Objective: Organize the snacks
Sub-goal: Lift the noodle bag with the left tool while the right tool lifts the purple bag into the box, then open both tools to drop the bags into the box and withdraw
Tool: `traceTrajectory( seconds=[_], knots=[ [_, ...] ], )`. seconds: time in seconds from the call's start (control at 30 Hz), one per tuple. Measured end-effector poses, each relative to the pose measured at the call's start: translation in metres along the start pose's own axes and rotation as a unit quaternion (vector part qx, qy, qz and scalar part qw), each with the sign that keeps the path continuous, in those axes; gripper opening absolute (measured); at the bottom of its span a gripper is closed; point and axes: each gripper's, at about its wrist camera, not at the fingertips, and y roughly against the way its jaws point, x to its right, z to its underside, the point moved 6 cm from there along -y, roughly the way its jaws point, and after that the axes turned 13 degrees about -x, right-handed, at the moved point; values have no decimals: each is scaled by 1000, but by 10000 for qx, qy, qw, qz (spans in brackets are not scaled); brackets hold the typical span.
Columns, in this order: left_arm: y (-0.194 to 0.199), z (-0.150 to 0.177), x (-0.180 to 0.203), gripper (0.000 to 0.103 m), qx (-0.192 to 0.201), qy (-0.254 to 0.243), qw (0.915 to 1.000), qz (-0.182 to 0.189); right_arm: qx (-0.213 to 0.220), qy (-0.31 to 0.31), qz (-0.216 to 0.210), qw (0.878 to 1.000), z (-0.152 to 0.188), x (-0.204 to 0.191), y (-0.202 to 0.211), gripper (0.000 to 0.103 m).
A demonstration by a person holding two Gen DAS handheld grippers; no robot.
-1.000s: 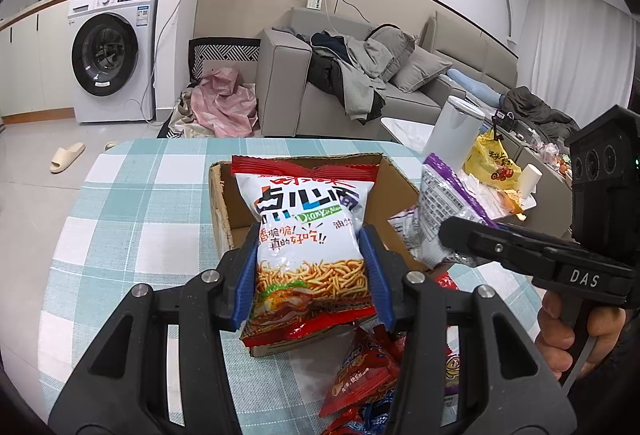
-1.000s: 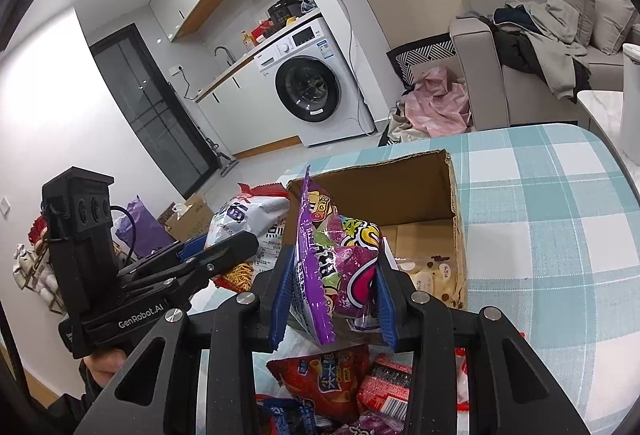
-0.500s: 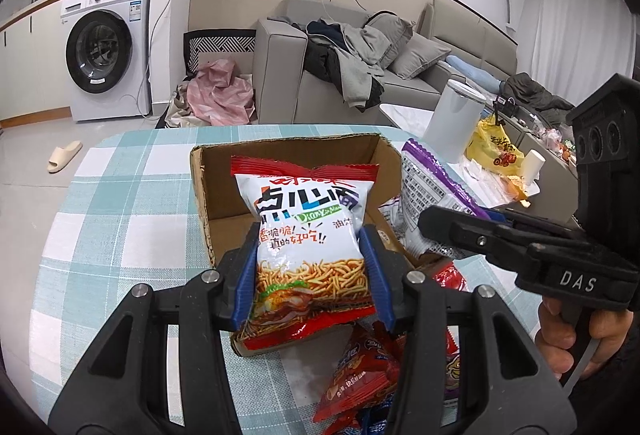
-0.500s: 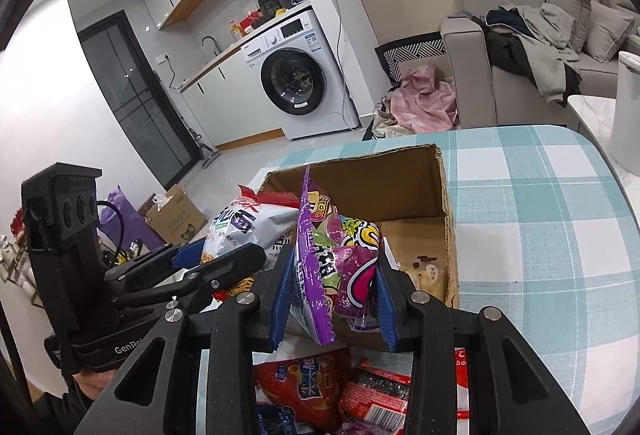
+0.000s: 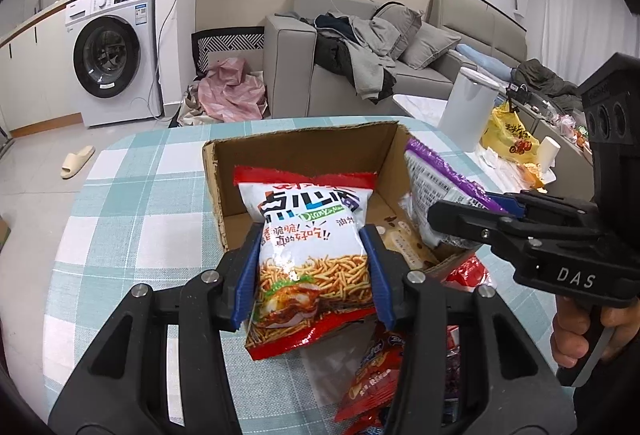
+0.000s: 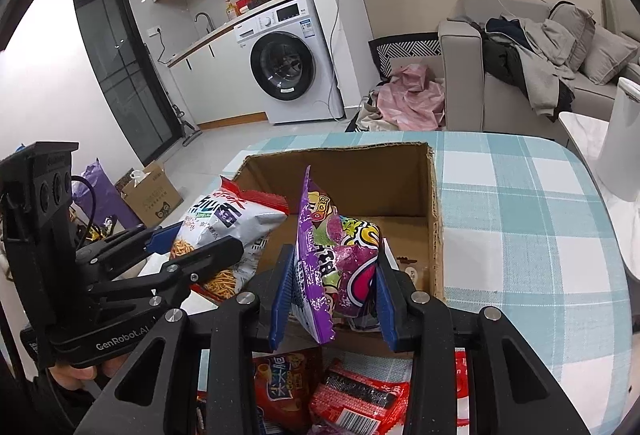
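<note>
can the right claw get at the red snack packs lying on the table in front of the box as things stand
Probably not yet: the right claw is shut on the purple bag, so it has no free grip. The red packs lie uncovered just below it, in front of the cardboard box.

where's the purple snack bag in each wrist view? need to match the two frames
Left wrist: purple snack bag is right of centre, at the cardboard box's right wall, held by the right gripper that reaches in from the right.
Right wrist: purple snack bag is at centre bottom, clamped between the blue pads.
Shared landmark: washing machine behind the table.
</note>
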Motion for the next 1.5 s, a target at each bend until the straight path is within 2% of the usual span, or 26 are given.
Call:
traceTrajectory(
  seconds=[0.17,0.4,0.53,0.6,0.7,0.77,0.8,0.87,0.93,1.0,1.07,1.4,1.5],
  knots=[
    [-3,1,-3,45,-20,-41,10000,-65,-38,-35,-26,10000,3,-1,-4,37],
    [-10,1,-13,45,-77,-59,9998,-164,-243,-274,-292,9989,13,0,-16,37],
    [-11,2,-16,45,-76,-55,9998,-184,-201,-240,-305,9990,15,-8,-17,37],
    [-11,2,-16,45,-82,-48,9998,-185,-159,-161,-164,9996,14,-11,-16,37],
    [-10,4,-17,45,-51,5,9999,-130,-83,-73,-17,9999,14,-14,-11,51],
    [-6,5,-17,48,9,1,9999,-153,2,50,104,9999,14,-18,-4,54],
    [-4,7,-17,52,2,-11,9999,-149,24,87,149,9998,15,-19,-1,55],
    [1,10,-14,59,9,-43,9999,-135,119,170,255,9995,16,-21,7,70],
    [10,14,-10,69,95,-97,9997,-186,247,236,287,9990,18,-23,16,81],
    [19,18,-7,83,190,-151,9993,-269,392,263,331,9983,21,-25,28,90],
    [28,23,-3,84,290,-199,9987,-369,493,223,346,9979,23,-24,37,101],
    [60,49,8,85,360,-408,9968,-588,664,-429,114,9968,35,-11,76,102],
    [66,53,-1,84,360,-366,9967,-636,492,-281,176,9982,45,-11,81,102]
  ],
)
